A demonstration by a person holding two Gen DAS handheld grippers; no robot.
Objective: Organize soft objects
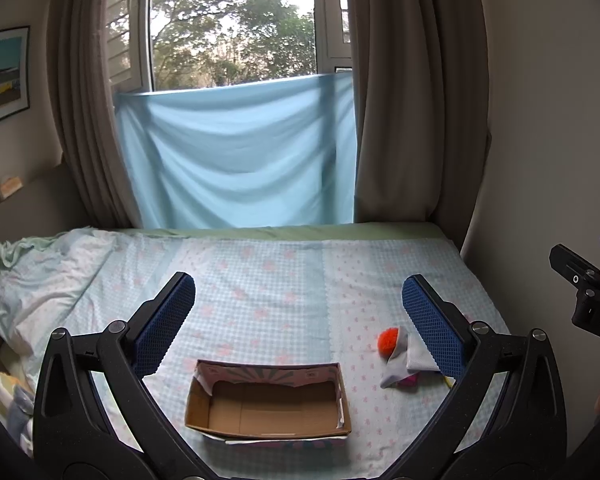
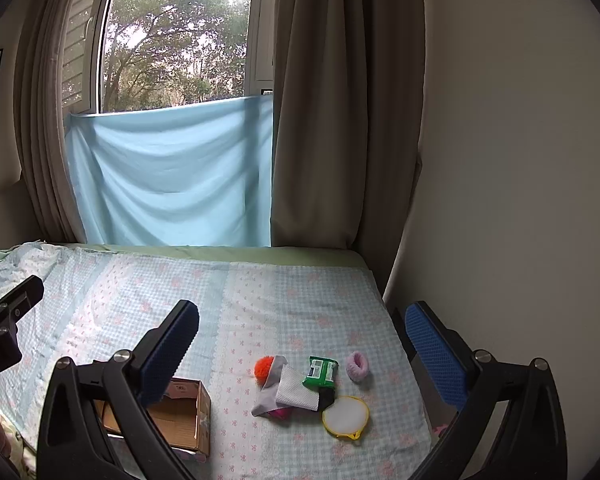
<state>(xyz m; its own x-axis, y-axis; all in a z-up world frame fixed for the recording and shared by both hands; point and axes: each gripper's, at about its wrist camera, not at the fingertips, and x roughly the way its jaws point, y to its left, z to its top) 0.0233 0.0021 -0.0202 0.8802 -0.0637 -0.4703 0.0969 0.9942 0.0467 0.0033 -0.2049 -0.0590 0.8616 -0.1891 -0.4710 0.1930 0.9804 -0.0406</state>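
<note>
Currently the cardboard box (image 1: pixel 266 400) sits open-topped near the front edge of the bed (image 1: pixel 284 272), with bare bedspread on all four sides. The left gripper (image 1: pixel 298 304) hovers above it, fingers spread wide and holding nothing. To the right of the box, well apart, lies the cluster of soft objects: an orange pompom (image 2: pixel 264 367) touching a grey cloth (image 2: pixel 270 390), a white mesh cloth (image 2: pixel 298 392) overlapping it, a green packet (image 2: pixel 320 371), a pink scrunchie (image 2: pixel 358 366) just beside the packet, and a yellow-rimmed round pad (image 2: pixel 346 414) nearest the front. The cluster lies clear of the bed's right edge, which runs along the wall (image 2: pixel 500 160). The right gripper (image 2: pixel 302 336) hovers over the cluster, fingers spread wide, nothing between them.
</note>
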